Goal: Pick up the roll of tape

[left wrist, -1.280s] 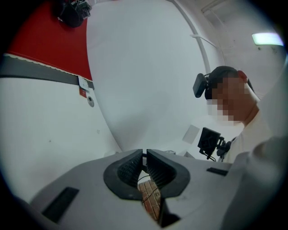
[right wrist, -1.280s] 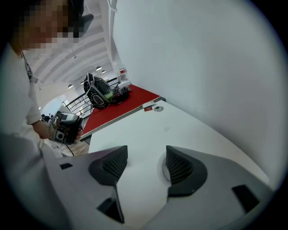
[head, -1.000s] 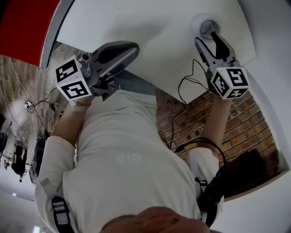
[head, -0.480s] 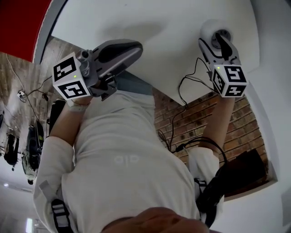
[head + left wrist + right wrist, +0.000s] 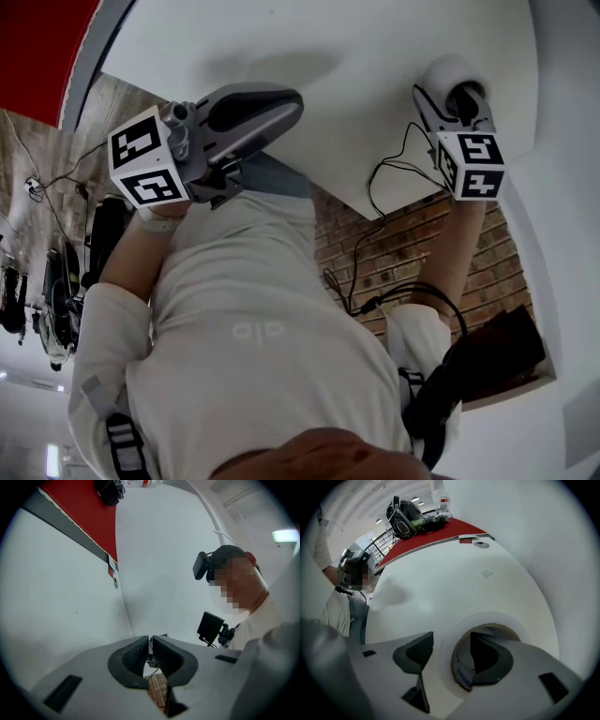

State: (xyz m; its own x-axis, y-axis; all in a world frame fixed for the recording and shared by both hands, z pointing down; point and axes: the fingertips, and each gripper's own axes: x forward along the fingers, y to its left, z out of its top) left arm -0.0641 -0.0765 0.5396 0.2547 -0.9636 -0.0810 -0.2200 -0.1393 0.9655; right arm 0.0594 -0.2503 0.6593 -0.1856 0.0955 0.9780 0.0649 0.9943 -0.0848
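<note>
The roll of tape (image 5: pixel 444 71) is white with a brown core and lies flat on the white table (image 5: pixel 328 56) near its right edge. My right gripper (image 5: pixel 443 96) is open and straddles the roll's near wall. In the right gripper view the right finger sits inside the core of the roll (image 5: pixel 491 618), while the left finger stands outside with a small gap; the gripper (image 5: pixel 452 644) holds nothing. My left gripper (image 5: pixel 284 100) hovers over the table's near edge at the left. Its jaws (image 5: pixel 151 641) are shut with nothing between them.
The table's near edge (image 5: pixel 309 178) runs diagonally, with a brick floor (image 5: pixel 394 253) and a black cable (image 5: pixel 375 183) below it. A red surface (image 5: pixel 440 531) beyond the table carries a headset (image 5: pixel 405 515) and a bottle (image 5: pixel 442 501). A small round fitting (image 5: pixel 481 544) lies on the far table.
My right gripper has moved forward over the roll, and its right finger now sits in the core. The left gripper has barely moved.
</note>
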